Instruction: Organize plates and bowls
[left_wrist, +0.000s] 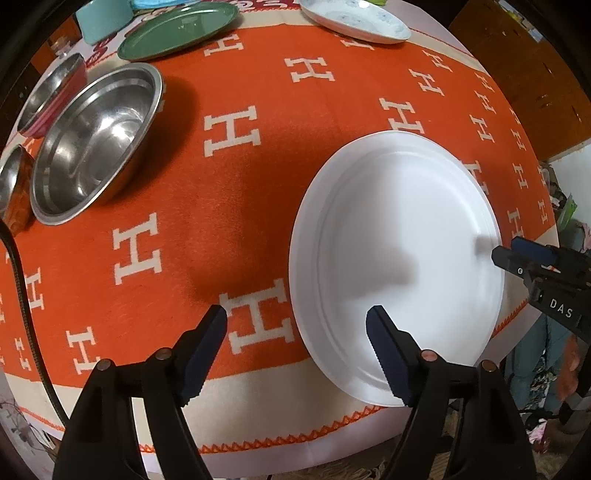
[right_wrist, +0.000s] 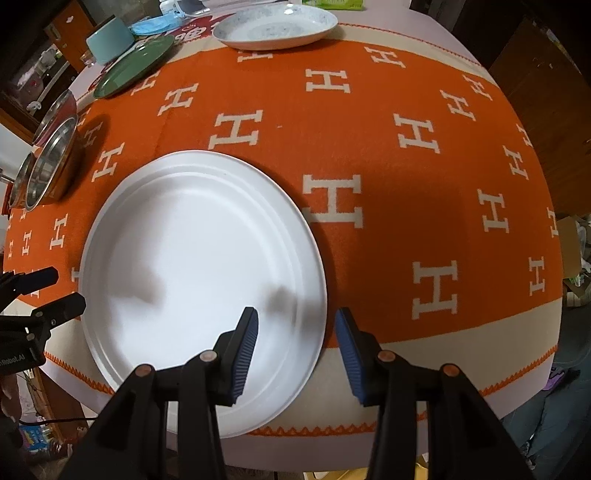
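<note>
Both the left gripper (left_wrist: 297, 332) and right gripper (right_wrist: 295, 334) hang with jaws open, empty, straddling opposite rims of the white plate (right_wrist: 199, 266).

An orange woven cloth (right_wrist: 388, 206) patterned with cream H shapes and a cream zigzag-stitched border covers the table, with a dark brown wooden cabinet (left_wrist: 517, 74) standing behind it.

Bright, even indoor light. Soft grey shadows fall on the round white foam plate (left_wrist: 399, 258). Strong fisheye bending and dark corners; focus sharp.
</note>
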